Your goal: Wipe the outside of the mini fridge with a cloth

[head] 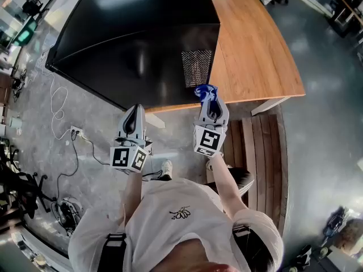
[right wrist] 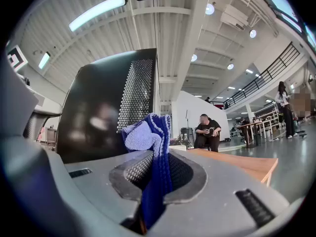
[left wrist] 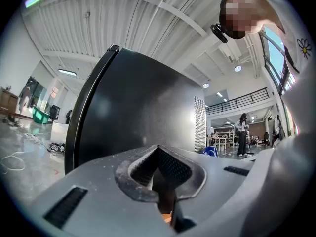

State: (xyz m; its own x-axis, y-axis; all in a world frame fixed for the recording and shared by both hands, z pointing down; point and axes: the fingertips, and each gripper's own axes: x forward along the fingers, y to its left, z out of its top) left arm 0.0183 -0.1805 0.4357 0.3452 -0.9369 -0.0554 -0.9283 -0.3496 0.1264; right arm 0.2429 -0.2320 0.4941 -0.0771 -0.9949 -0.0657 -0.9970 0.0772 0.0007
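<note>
Table (head: 258, 55) first: wooden top, and the mini fridge (head: 142, 33) takes up its whole left end, reaching the near edge. The right half of the top is bare wood.

The fridge is a black glossy box. The face towards me carries a perforated vent panel (head: 196, 67) at its right-hand side. I see no streaks, wet patches or dust lines on any face in any view, so I can't tell what has been wiped, if anything. My read: count every face as outstanding.

Left gripper (head: 134, 113) hangs off the table's near edge, in front of the fridge's near face and apart from it. Its jaws are closed together with nothing between them. In the left gripper view the fridge (left wrist: 143, 107) fills the frame ahead. This one is idle.

Right gripper (head: 209, 103) sits at the table's near edge, right below the vent panel. Its jaws are clamped on the blue cloth (head: 205, 92).

The cloth (right wrist: 148, 132) bunches up past the jaw tips, with one fold sticking out towards the fridge (right wrist: 96, 112). It looks near the near face but not pressed on it — no contact that I can confirm.

So the cloth is in the grip and lined up on the fridge; the wiping itself is left, on the top and on the near and side faces.
</note>
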